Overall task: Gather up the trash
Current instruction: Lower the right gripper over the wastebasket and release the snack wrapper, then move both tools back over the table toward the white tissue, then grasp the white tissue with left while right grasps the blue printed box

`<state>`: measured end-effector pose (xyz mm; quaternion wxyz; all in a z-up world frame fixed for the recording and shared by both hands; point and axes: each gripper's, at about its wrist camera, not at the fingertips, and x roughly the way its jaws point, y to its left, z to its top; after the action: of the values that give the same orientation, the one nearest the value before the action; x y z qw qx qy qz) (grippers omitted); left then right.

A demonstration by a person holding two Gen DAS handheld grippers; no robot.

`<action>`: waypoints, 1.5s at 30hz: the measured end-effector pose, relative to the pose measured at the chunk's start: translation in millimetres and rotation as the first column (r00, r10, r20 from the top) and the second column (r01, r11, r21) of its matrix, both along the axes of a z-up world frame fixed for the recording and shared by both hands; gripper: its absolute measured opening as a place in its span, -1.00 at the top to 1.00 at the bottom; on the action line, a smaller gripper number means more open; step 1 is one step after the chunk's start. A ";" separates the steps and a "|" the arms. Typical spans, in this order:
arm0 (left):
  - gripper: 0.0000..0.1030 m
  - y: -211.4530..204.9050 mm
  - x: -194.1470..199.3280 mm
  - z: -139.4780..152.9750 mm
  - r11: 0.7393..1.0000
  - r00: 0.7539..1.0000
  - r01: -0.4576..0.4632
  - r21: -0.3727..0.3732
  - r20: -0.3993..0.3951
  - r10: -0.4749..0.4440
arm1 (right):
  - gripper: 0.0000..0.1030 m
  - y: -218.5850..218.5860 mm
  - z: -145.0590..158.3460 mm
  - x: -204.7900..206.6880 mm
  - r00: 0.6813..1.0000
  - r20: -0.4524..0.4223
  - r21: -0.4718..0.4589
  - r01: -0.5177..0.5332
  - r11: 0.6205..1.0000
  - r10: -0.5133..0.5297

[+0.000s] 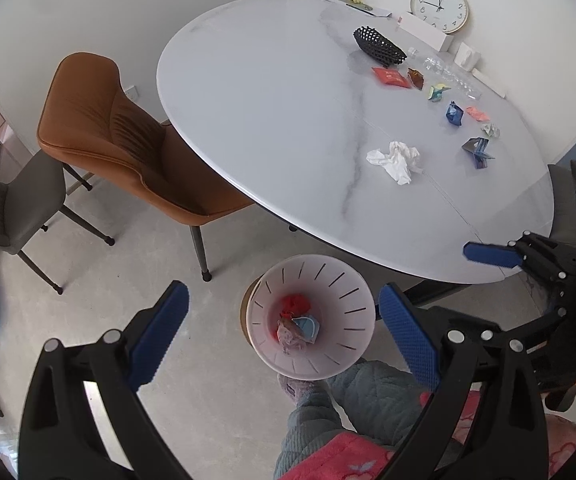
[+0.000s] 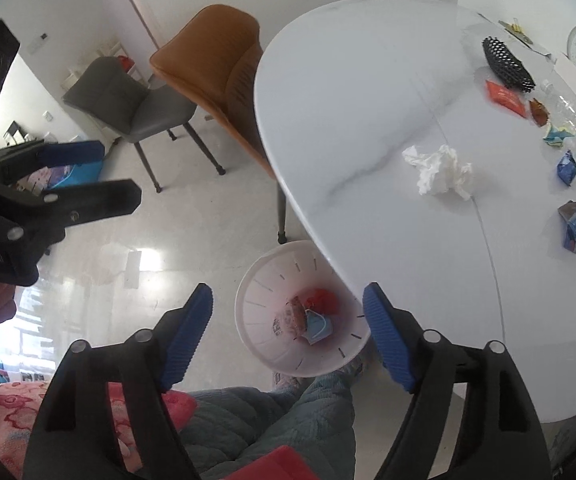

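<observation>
A pale pink bin [image 1: 327,276] [image 2: 264,280] stands on the floor by the table's edge and holds red, blue and printed scraps. My left gripper [image 1: 284,330] hangs open above it, empty. My right gripper [image 2: 288,332] is also open over the bin, with nothing between its pads. On the white table [image 1: 272,92] lie a crumpled white tissue [image 1: 395,160] [image 2: 439,172], a red packet [image 1: 391,77], a blue wrapper [image 1: 453,113] and several more coloured paper scraps [image 1: 477,152].
A black mesh basket [image 1: 379,46], a clear plastic bottle [image 2: 571,120] and a clock [image 1: 439,6] sit at the table's far side. A brown chair [image 1: 104,128] and a grey chair [image 1: 12,208] stand left of the table. The person's legs [image 1: 351,404] are just behind the bin.
</observation>
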<state>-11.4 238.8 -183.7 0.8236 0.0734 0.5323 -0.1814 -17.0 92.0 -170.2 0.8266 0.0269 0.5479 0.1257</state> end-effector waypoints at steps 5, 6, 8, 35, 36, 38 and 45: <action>-0.85 -17.6 0.1 6.1 0.998 0.998 0.053 -0.017 0.020 -0.053 | -0.84 -42.5 22.9 4.3 0.992 0.055 -0.044 0.118 0.992 -0.115; -0.85 -23.5 0.5 7.4 0.997 0.997 0.071 -0.026 0.021 -0.070 | -0.85 -48.6 25.5 2.6 0.989 0.061 -0.052 0.139 0.989 -0.136; -0.85 -35.5 2.1 9.1 0.994 0.995 0.104 -0.041 0.017 -0.103 | -0.91 -67.3 30.0 -2.2 0.980 0.073 -0.064 0.188 0.980 -0.184; -0.59 -236.8 112.5 -97.5 0.992 0.989 0.120 0.027 -0.086 -0.117 | -0.95 -299.6 -18.9 46.1 0.880 0.010 -0.110 0.473 0.874 -0.474; -0.58 -240.1 114.2 -102.5 0.993 0.989 0.114 0.032 -0.098 -0.110 | -0.95 -303.8 -23.4 50.0 0.881 0.000 -0.104 0.470 0.876 -0.473; -0.42 -246.1 116.1 -112.0 0.993 0.988 0.109 0.054 -0.117 -0.102 | -0.95 -311.1 -30.5 57.6 0.882 -0.011 -0.097 0.468 0.879 -0.471; 0.07 -257.0 125.9 -121.8 0.989 0.989 0.104 0.109 -0.121 -0.090 | -0.95 -318.4 -57.3 88.7 0.894 -0.055 -0.100 0.438 0.894 -0.444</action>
<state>114.5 -18.3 -305.5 0.7760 0.1360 0.5844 -0.1943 71.7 -226.4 -227.6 0.8124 0.1202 0.5636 -0.0894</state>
